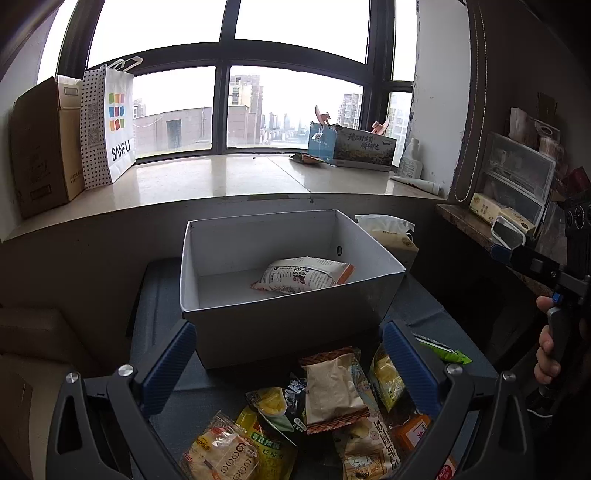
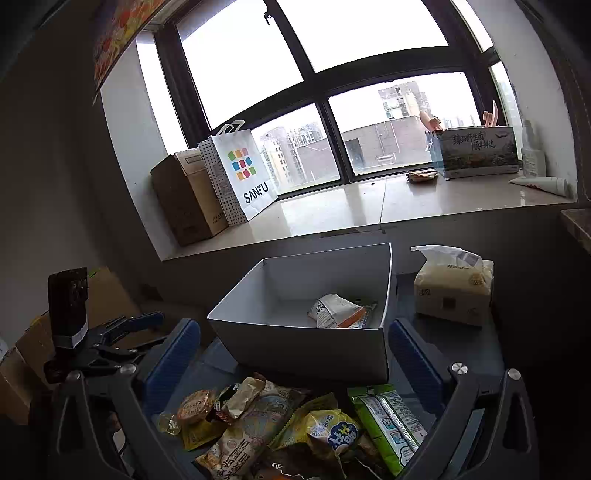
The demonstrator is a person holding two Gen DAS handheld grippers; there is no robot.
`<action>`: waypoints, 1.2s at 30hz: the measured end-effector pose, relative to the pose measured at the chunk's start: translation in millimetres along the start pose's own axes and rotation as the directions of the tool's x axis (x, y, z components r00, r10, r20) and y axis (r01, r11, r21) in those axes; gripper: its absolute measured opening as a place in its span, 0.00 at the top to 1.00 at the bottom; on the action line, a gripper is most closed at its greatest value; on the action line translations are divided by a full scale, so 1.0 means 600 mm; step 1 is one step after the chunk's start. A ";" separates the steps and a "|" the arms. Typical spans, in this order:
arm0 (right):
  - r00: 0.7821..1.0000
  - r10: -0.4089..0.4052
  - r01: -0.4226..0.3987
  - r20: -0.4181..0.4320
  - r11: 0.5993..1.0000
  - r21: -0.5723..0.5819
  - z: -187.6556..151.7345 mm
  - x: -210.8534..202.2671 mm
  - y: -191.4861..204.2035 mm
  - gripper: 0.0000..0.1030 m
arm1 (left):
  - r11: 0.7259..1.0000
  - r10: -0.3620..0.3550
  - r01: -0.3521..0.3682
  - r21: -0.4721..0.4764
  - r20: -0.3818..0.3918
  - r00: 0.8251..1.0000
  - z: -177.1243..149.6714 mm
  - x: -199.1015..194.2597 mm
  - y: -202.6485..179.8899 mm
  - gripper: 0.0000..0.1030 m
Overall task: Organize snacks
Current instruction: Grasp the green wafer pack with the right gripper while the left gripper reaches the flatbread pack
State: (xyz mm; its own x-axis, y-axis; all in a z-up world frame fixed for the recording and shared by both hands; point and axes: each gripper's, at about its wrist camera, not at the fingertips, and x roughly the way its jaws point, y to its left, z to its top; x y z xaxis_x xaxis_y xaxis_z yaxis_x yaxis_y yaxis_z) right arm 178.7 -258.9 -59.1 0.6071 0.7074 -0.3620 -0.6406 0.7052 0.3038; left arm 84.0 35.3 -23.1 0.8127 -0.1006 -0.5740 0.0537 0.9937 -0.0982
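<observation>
My left gripper [image 1: 288, 362] and right gripper [image 2: 291, 354] both gape wide, holding nothing, above the snack pile [image 2: 280, 428]. The white box [image 1: 280, 325] beyond holds one packet [image 1: 303, 275]; tissues [image 2: 452, 288] sit beside it.

Overexposed window [image 1: 221, 33], dim foreground, fisheye-warped, perhaps hazy

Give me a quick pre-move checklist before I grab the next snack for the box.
1. Left gripper open, holding nothing: ok.
2. Right gripper open, holding nothing: ok.
3. White box open-topped with room; one packet inside: ok.
4. Snack pile lies in front of the box, below both grippers: ok.
5. Packets overlap, so picking just one: cannot tell.
6. Tissue pack stands apart from the box: ok.
</observation>
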 end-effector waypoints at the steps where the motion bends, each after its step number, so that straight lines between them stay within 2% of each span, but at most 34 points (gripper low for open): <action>1: 1.000 -0.016 0.016 0.001 1.000 -0.011 -0.012 -0.016 -0.003 0.00 | 1.000 0.004 -0.004 -0.007 0.001 1.000 -0.014 -0.011 0.001 0.00; 5: 0.993 -0.115 0.115 0.006 0.993 -0.027 -0.067 -0.070 -0.017 0.00 | 0.998 0.042 -0.044 -0.055 -0.034 0.999 -0.054 -0.035 0.007 0.00; 7: 0.985 -0.168 0.168 -0.028 0.986 -0.018 -0.092 -0.083 -0.029 0.00 | 0.996 0.039 -0.040 -0.085 -0.017 0.999 -0.073 -0.049 0.012 0.00; 11: 0.980 -0.181 0.182 -0.080 0.983 0.008 -0.135 -0.104 -0.044 0.00 | 0.994 0.008 -0.012 -0.110 -0.041 0.999 -0.089 -0.060 0.013 0.00; 16: 0.975 -0.195 0.194 -0.105 0.981 -0.020 -0.148 -0.101 -0.042 0.00 | 0.995 0.014 -0.017 -0.100 -0.039 0.999 -0.092 -0.065 0.007 0.00; 23: 0.982 -0.134 0.136 -0.132 0.991 0.006 -0.140 -0.067 -0.053 0.00 | 0.994 -0.001 -0.005 -0.108 -0.052 0.999 -0.089 -0.063 0.008 0.00; 28: 0.976 -0.072 0.084 -0.203 0.995 0.054 -0.132 -0.001 -0.104 0.00 | 0.994 -0.014 0.006 -0.110 -0.069 0.998 -0.096 -0.058 0.007 0.00; 30: 0.964 -0.074 0.092 -0.257 0.994 0.057 -0.130 0.039 -0.130 0.00 | 0.994 -0.020 0.013 -0.105 -0.071 0.997 -0.100 -0.058 0.005 0.00; 33: 0.932 -0.018 0.063 -0.362 0.992 0.111 -0.129 0.103 -0.175 0.00 | 0.996 -0.012 0.005 -0.090 -0.072 0.997 -0.104 -0.061 0.003 0.00; 36: 0.912 0.010 0.047 -0.411 0.991 0.128 -0.128 0.148 -0.200 0.00 | 0.997 -0.014 0.008 -0.082 -0.076 0.997 -0.107 -0.062 0.004 0.00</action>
State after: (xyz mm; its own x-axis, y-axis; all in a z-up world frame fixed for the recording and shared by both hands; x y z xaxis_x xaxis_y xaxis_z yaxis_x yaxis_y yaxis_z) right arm 273.1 -284.2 -195.3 0.3536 0.6323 -0.6893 -0.5456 0.7380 0.3971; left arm 16.4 38.3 -54.3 0.7651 -0.1182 -0.6330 0.0121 0.9855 -0.1694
